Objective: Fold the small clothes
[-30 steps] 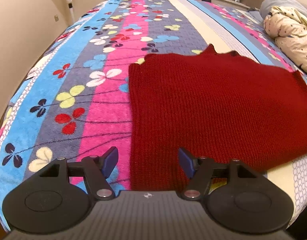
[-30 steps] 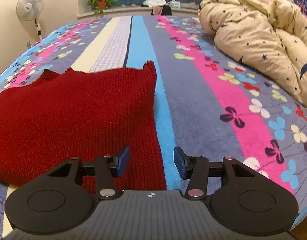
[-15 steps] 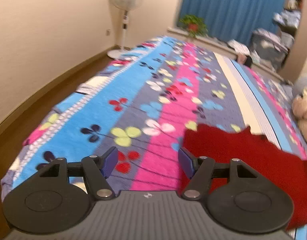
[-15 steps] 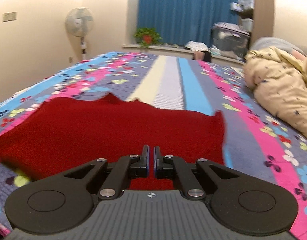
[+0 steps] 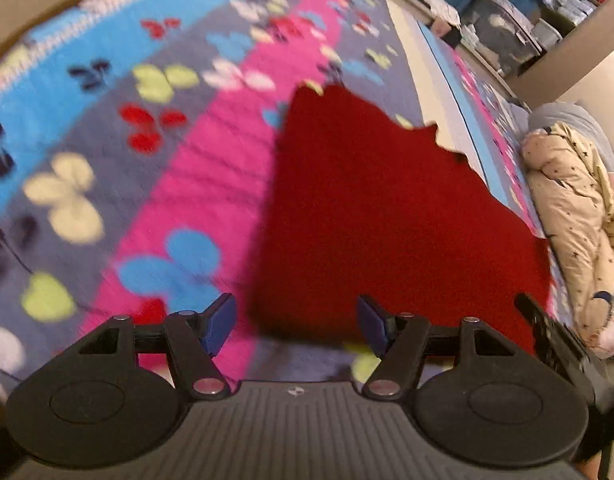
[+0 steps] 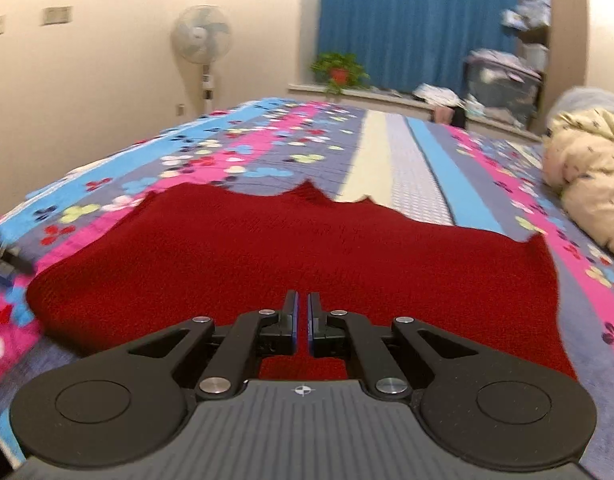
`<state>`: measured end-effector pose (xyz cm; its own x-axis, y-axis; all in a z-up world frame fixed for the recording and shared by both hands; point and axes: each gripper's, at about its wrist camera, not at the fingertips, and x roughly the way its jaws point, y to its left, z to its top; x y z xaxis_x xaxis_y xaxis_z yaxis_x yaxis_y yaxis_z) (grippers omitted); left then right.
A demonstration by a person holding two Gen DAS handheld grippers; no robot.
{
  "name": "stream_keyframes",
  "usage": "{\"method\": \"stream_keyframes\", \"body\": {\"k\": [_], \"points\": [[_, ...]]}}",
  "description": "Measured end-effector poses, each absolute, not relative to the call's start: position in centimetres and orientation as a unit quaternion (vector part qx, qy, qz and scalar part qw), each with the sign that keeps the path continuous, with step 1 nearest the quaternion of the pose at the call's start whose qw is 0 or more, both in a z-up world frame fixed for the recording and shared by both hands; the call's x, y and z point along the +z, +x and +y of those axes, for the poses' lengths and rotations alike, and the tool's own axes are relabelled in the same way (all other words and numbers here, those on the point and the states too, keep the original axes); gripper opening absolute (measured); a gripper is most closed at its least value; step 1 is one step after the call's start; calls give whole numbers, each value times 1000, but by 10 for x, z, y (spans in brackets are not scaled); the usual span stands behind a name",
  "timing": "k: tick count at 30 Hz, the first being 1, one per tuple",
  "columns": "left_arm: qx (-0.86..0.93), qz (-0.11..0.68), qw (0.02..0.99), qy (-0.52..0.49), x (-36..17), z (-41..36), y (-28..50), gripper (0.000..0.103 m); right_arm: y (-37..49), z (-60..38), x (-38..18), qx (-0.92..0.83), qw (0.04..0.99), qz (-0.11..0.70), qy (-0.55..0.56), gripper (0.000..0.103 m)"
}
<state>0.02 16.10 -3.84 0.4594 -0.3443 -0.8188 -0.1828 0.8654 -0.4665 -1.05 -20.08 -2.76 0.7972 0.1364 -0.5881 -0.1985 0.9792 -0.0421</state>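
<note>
Left tongs (image 5: 295, 322) stand wide and empty above the near left corner of a red knit (image 5: 379, 216). Right tongs (image 6: 302, 316) are closed, empty, over its near edge. The knit lies flat on a flowered bed (image 6: 407, 152). A cream quilt (image 6: 591, 168) is bunched far right; a fan (image 6: 202, 40) stands beyond.

A bed (image 6: 391, 148) under a striped, flower-print cover of blue, pink, grey and cream. A red knit (image 6: 291, 256) lies spread flat on it near the edge. A bunched cream quilt (image 6: 591, 168) sits well apart, at the right.
</note>
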Motion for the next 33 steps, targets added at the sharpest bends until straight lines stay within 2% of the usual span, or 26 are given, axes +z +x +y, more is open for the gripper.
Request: {"method": "stream_keyframes", "body": {"k": [3, 7, 10, 12, 15, 18, 20, 21, 23, 25, 29, 33], "points": [[-42, 532, 799, -277, -49, 160, 2, 72, 6, -230, -12, 78, 937, 339, -40, 4], [-31, 553, 782, -287, -62, 156, 10, 72, 15, -278, 18, 55, 939, 335, -52, 6], [-19, 556, 776, -295, -71, 150, 12, 72, 20, -323, 34, 40, 943, 323, -66, 12], [-10, 541, 784, -304, -75, 148, 14, 72, 23, -353, 37, 18, 946, 315, -75, 21], [8, 495, 816, -299, -90, 138, 2, 73, 18, -403, 26, -29, 951, 305, -36, 22], [39, 474, 828, -299, -76, 126, -2, 69, 15, -438, 9, -74, 936, 343, 26, 22], [71, 464, 830, -301, -74, 125, -5, 51, 10, -450, 12, -73, 942, 325, 49, 22], [86, 464, 830, -299, -77, 124, -6, 37, 8, -454, 12, -70, 943, 321, 50, 22], [106, 454, 830, -307, -76, 122, -9, 24, 6, -460, 8, -69, 943, 324, 40, 22], [124, 443, 847, -266, -57, 107, -5, 19, 5, -469, 6, -66, 943, 325, 41, 22], [109, 378, 906, -159, 5, 50, 7, 16, 4, -493, 9, -82, 942, 316, 74, 22], [11, 308, 950, -53, 60, -48, 18, 15, 3, -517, 10, -105, 939, 310, 104, 22]]}}
